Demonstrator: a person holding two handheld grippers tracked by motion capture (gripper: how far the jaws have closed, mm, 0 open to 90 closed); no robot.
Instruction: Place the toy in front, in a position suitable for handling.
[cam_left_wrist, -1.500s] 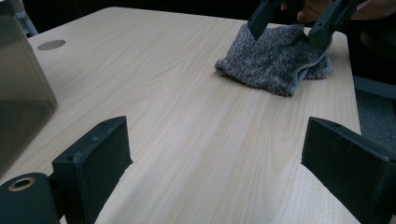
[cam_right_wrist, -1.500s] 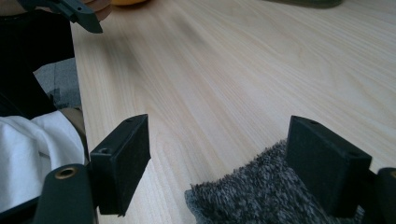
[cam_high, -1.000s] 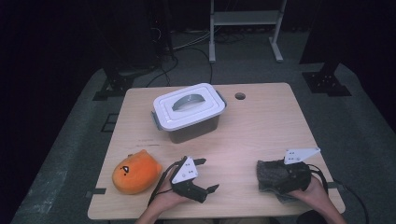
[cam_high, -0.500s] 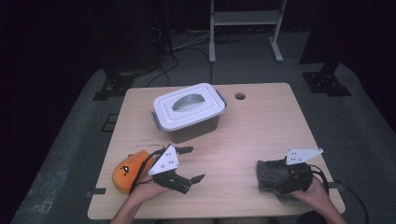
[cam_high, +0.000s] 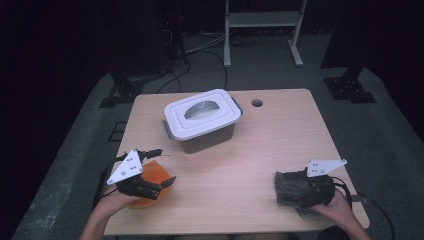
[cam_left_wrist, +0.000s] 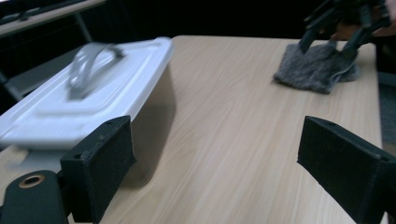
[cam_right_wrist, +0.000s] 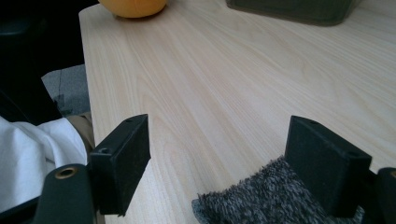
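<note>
In the high view the left gripper (cam_high: 159, 172) hangs with its jaws spread wide over the orange soft toy (cam_high: 150, 176), which lies at the near left part of the bench (cam_high: 280, 145); the right gripper (cam_high: 285, 189) rests on the grey cloth (cam_high: 292, 192) at the near right, and the white-lidded box (cam_high: 202, 119) stands closed toward the far middle. I judge that the step in hand is to take the toy, so the left gripper should come lower and centre its jaws on the round body before it closes, because a grip on the edge may slip. In the left gripper view the left gripper (cam_left_wrist: 215, 172) is open and empty, and it looks past the box (cam_left_wrist: 88, 88) toward the cloth (cam_left_wrist: 315, 67). In the right gripper view the right gripper (cam_right_wrist: 219, 163) is also open, the cloth (cam_right_wrist: 261, 198) lies between its jaws but is not pinched, and the toy (cam_right_wrist: 133, 7) is at the far edge. No brand, label or writing can be read on any thing.
</note>
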